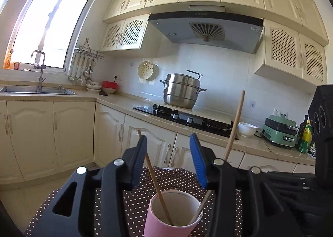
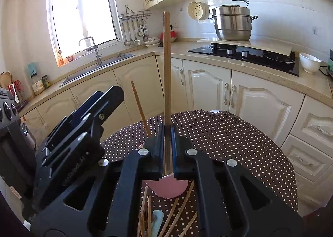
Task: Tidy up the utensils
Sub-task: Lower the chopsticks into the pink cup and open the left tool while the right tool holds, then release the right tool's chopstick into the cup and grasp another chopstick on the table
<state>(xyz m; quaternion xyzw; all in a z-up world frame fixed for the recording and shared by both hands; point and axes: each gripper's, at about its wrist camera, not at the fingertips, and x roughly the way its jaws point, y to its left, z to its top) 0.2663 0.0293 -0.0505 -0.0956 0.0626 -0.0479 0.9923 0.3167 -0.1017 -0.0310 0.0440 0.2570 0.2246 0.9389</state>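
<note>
A pink paper cup (image 1: 173, 215) stands on the dotted tablecloth (image 1: 133, 201), below my open left gripper (image 1: 168, 143), whose jaws stand wide apart over it. A thin wooden chopstick (image 1: 155, 178) leans in the cup. My right gripper (image 2: 167, 130) is shut on a long wooden utensil handle (image 2: 166, 60), held upright with its lower end in the pink cup (image 2: 168, 188). That handle also shows in the left wrist view (image 1: 235, 124). Several loose chopsticks (image 2: 177, 214) and a light blue utensil (image 2: 157, 221) lie on the cloth under the right gripper.
The round table with brown dotted cloth (image 2: 229, 143) stands before cream kitchen cabinets (image 2: 208, 87). A steel steamer pot (image 1: 181, 92) sits by the black hob (image 1: 183, 117), a white bowl (image 1: 247, 129) and a green appliance (image 1: 280, 131) on the counter, a sink (image 1: 37, 90) at left.
</note>
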